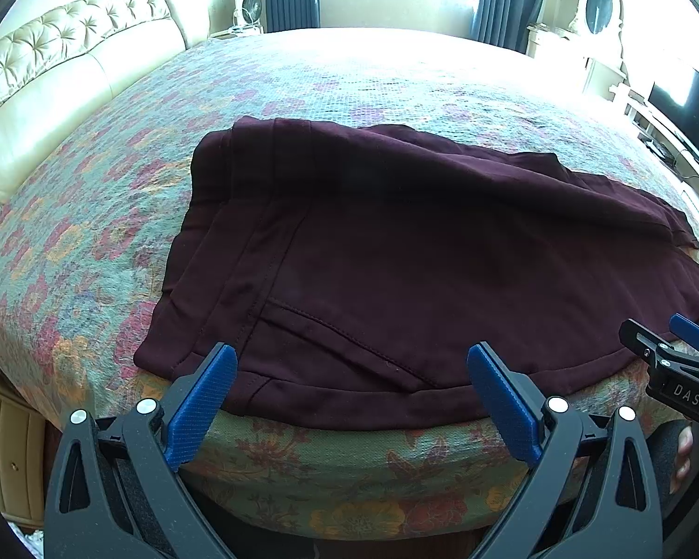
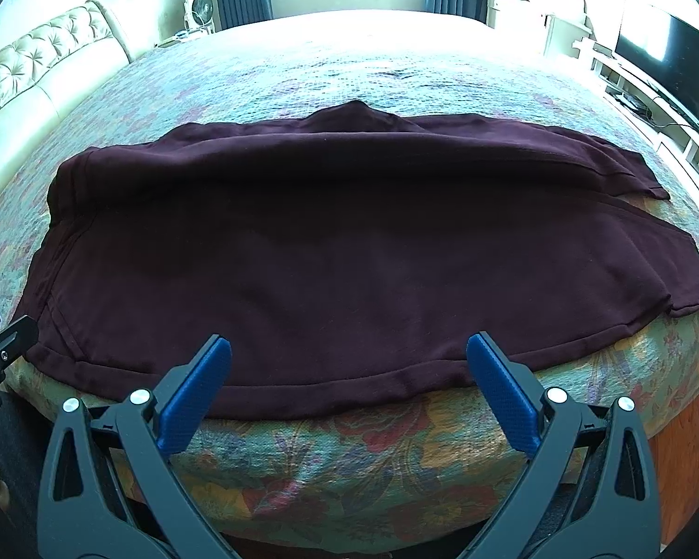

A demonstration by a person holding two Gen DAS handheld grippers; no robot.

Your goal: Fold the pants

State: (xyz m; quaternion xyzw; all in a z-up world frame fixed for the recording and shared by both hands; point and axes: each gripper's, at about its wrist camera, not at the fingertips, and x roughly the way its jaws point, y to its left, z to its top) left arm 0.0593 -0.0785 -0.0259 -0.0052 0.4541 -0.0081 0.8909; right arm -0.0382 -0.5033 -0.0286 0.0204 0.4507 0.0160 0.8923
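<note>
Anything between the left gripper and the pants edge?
Nothing: in the left wrist view the open left gripper hangs at the pants hem, only floral bedspread below.

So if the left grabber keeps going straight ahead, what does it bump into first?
Probably the near edge of the dark red pants on the bed. The left gripper is open and points right at that edge, though depth is hard to judge.

The left gripper (image 1: 352, 361) was held level at the near edge of the bed (image 1: 340, 470), jaws spread wide and gripping nothing. The right gripper (image 2: 349, 354) was held the same way at that edge, to the left gripper's right, jaws also spread wide and empty.
</note>
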